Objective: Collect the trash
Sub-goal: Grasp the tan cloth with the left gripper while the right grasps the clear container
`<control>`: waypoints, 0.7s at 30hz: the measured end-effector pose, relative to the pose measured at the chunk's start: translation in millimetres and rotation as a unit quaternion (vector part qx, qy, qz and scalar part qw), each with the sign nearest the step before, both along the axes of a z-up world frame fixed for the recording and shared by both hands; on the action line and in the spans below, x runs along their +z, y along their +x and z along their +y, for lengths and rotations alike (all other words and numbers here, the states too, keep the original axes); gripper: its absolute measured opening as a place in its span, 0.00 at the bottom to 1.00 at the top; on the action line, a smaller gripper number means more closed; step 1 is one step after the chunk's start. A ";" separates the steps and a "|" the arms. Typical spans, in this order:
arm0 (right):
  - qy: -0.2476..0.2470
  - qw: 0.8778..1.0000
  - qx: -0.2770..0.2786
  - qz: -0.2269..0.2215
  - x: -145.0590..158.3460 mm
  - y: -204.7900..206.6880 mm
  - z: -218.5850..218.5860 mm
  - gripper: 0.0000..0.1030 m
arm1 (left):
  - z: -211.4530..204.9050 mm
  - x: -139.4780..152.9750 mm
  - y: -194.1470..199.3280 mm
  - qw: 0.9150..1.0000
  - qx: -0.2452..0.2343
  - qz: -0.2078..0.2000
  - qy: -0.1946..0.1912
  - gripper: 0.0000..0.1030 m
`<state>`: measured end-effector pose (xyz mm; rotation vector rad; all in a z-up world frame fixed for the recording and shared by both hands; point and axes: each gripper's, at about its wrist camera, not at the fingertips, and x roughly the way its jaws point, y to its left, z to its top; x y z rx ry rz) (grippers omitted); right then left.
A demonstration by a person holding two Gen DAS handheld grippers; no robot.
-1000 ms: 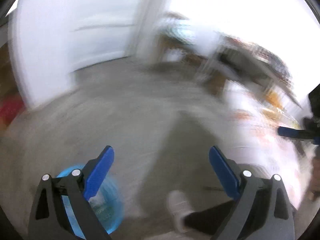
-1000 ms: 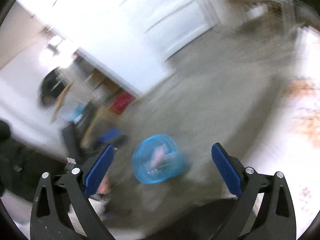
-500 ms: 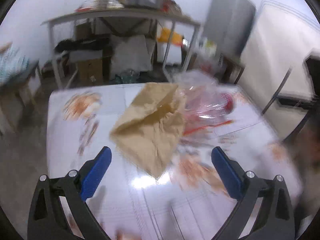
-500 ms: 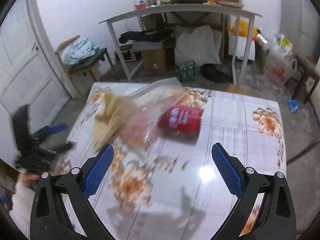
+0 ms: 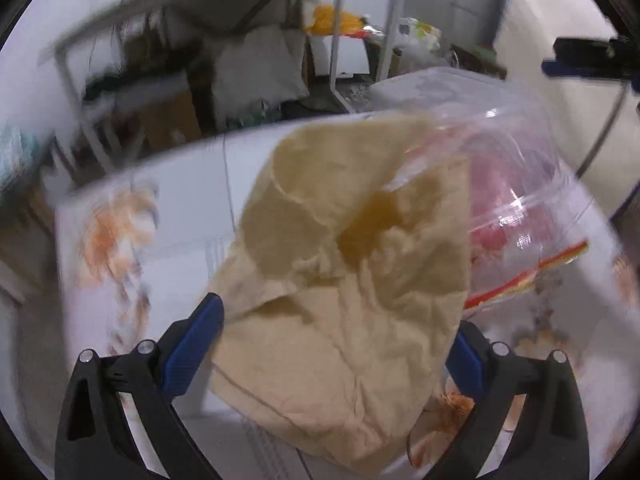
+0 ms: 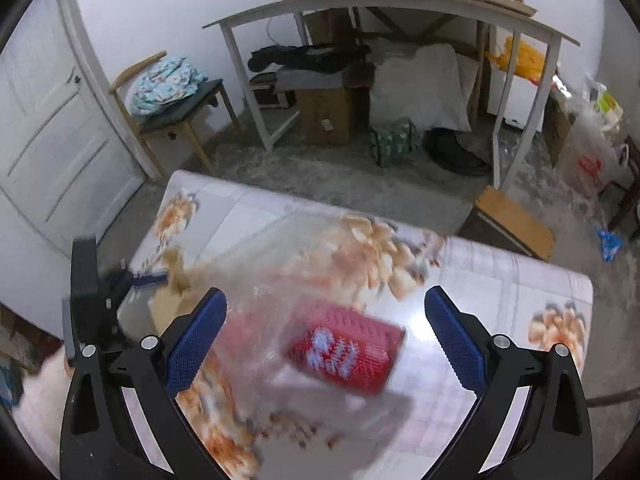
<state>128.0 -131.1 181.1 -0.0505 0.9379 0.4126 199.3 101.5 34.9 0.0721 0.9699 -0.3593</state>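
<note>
A crumpled brown paper bag point(image 5: 348, 280) lies on the floral table point(image 5: 168, 248), filling the space between the open fingers of my left gripper point(image 5: 332, 348). Behind it lies a clear plastic bag point(image 5: 520, 168) with red contents. In the right wrist view my right gripper point(image 6: 326, 336) is open above the same clear plastic bag point(image 6: 280, 320) and a red can point(image 6: 348, 352) lying on its side. The brown bag point(image 6: 172, 300) and the left gripper point(image 6: 92, 300) show at the left there.
Beyond the table point(image 6: 500, 320) stand a white-legged workbench point(image 6: 400, 8) with boxes and bags under it, a chair point(image 6: 172, 96) with a bundle, a white door point(image 6: 44, 120) and a small wooden stool point(image 6: 516, 220). Plastic bags point(image 6: 592, 148) sit at far right.
Both grippers swung from the floor and a blue bin up to the table. The left has closed in on the brown bag, the right on the can and plastic bag. Both stay open.
</note>
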 end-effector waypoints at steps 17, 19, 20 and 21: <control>-0.195 0.975 0.000 0.110 -35.8 74.2 105.5 0.92 | 19.1 2.1 -38.5 0.998 0.040 -0.038 0.013 0.46; -0.214 0.966 0.024 0.139 -45.3 74.1 122.2 0.92 | 19.2 1.9 -39.5 0.998 0.039 -0.038 0.009 0.45; -0.233 0.961 0.022 0.148 -50.8 74.8 126.6 0.92 | 18.9 1.8 -38.6 0.999 0.039 -0.038 0.008 0.45; -0.255 0.955 0.015 0.149 -55.2 75.6 129.7 0.92 | 18.9 1.9 -38.3 0.999 0.039 -0.038 0.008 0.45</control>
